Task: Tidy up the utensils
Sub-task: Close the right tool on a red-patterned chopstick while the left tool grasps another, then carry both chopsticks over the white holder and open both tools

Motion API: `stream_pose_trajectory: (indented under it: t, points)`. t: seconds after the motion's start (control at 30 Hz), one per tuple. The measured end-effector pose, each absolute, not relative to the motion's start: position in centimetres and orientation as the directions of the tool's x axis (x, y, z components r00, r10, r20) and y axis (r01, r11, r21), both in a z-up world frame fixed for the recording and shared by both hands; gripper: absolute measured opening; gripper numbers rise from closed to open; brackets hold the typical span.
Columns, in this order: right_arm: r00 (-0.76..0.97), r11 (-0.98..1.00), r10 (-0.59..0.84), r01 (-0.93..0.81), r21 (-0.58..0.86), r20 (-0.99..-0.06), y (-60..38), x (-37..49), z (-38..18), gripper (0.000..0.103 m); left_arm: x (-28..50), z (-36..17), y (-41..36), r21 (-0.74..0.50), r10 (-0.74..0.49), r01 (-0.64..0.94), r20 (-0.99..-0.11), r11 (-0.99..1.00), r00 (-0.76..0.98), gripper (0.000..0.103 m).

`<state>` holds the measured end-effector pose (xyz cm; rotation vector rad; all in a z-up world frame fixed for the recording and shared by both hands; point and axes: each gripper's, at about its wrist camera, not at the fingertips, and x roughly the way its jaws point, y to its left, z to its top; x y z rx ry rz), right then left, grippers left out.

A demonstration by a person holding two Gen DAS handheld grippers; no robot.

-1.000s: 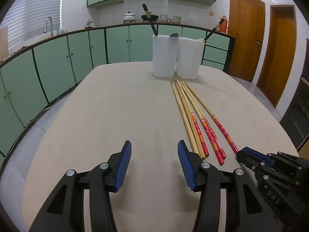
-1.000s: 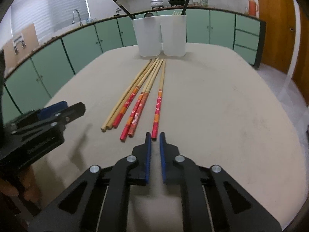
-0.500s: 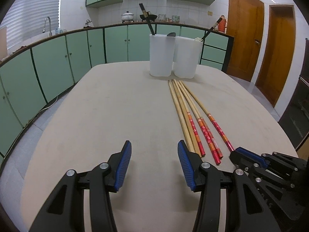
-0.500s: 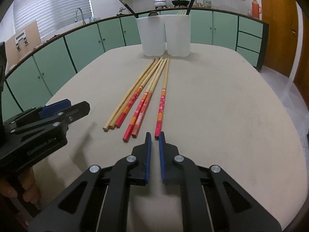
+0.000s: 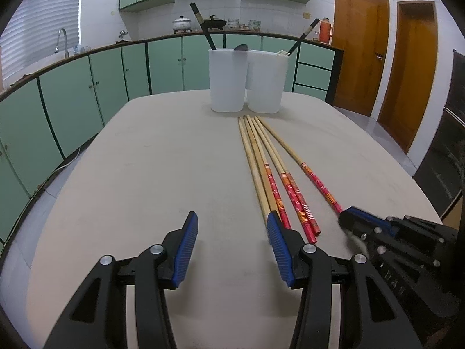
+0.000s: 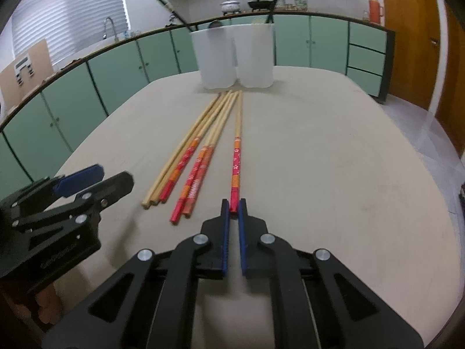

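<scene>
Upright, two white holders (image 5: 247, 81), dark utensils (image 5: 203, 26) inside

Chopsticks (image 5: 263, 157) lie on the table (image 5: 162, 160) before two containers (image 5: 247, 80) standing side by side.

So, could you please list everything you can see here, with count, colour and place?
chopsticks: six, bamboo; four with red patterned ends, two plain; fanned on the table in front of the tubs.
tubs: two, white, side by side at the table's far end, dark utensils sticking out.
table: one, beige.
cabinets: green, along the back walls.
doors: two, brown wood, right of the cabinets.
left gripper: black with blue fingers, open, holding nothing.
right gripper: black with blue fingers, shut on the red end of the rightmost chopstick.
</scene>
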<state>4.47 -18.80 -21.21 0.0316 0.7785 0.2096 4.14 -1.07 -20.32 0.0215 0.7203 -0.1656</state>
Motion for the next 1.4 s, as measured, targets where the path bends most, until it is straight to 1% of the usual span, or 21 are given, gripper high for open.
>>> stream_pose_trajectory:
  t: [0.23, 0.4, 0.43, 0.5, 0.53, 0.6, 0.63, 0.7, 0.77, 0.9, 1.0, 1.23, 1.4]
  points:
    - [0.722, 0.987, 0.16, -0.127, 0.1, -0.673, -20.3, 4.2, -20.3, 0.005, 4.2, -20.7, -1.5, -0.071, -0.171, 0.168, -0.689, 0.983, 0.704, 0.049]
    - [0.723, 0.986, 0.168, -0.134, 0.103, -0.67, -20.2, 4.1, -20.0, 0.005, 4.3, -21.1, -2.1, -0.054, -0.167, 0.184, -0.709, 0.982, 0.685, 0.047]
    - [0.723, 0.986, 0.168, -0.134, 0.103, -0.67, -20.2, 4.0, -20.0, 0.005, 4.3, -21.3, -2.1, -0.055, -0.168, 0.185, -0.713, 0.981, 0.68, 0.046]
    - [0.72, 0.985, 0.171, -0.132, 0.108, -0.673, -20.3, 4.0, -20.1, 0.005, 4.5, -21.4, -2.1, -0.062, -0.173, 0.185, -0.719, 0.981, 0.673, 0.036]
    - [0.718, 0.985, 0.171, -0.131, 0.111, -0.674, -20.4, 4.0, -20.1, 0.005, 4.5, -21.4, -2.0, -0.065, -0.176, 0.186, -0.719, 0.98, 0.673, 0.034]
    - [0.716, 0.985, 0.174, -0.13, 0.116, -0.676, -20.4, 4.1, -20.1, 0.005, 4.4, -21.4, -2.1, -0.067, -0.182, 0.194, -0.717, 0.979, 0.672, 0.025]
    - [0.715, 0.985, 0.175, -0.13, 0.117, -0.677, -20.3, 4.1, -20.1, 0.005, 4.4, -21.4, -2.2, -0.067, -0.19, 0.205, -0.717, 0.977, 0.671, 0.022]
    - [0.714, 0.984, 0.178, -0.134, 0.117, -0.677, -20.3, 4.0, -20.1, 0.005, 4.3, -21.5, -2.5, -0.067, -0.205, 0.227, -0.719, 0.972, 0.664, 0.01]
    - [0.714, 0.984, 0.18, -0.137, 0.117, -0.676, -20.2, 4.1, -20.1, 0.005, 4.3, -21.4, -2.7, -0.07, -0.213, 0.236, -0.717, 0.969, 0.663, 0.006]
    - [0.717, 0.983, 0.182, -0.138, 0.118, -0.673, -20.2, 4.0, -20.0, 0.005, 4.1, -21.0, -2.6, -0.076, -0.221, 0.237, -0.701, 0.968, 0.678, 0.006]
    - [0.724, 0.983, 0.181, -0.141, 0.115, -0.665, -20.4, 3.9, -19.6, 0.005, 3.8, -19.6, -2.3, -0.068, -0.217, 0.232, -0.667, 0.97, 0.712, 0.006]
    - [0.764, 0.983, 0.18, -0.155, 0.094, -0.619, -20.8, 3.6, -17.1, 0.005, 3.4, -14.8, -1.9, -0.047, -0.214, 0.229, -0.576, 0.972, 0.789, 0.006]
    - [0.789, 0.982, 0.184, -0.168, 0.082, -0.586, -21.0, 4.0, -15.0, 0.005, 3.7, -11.4, -1.6, -0.055, -0.232, 0.238, -0.516, 0.97, 0.825, 0.006]
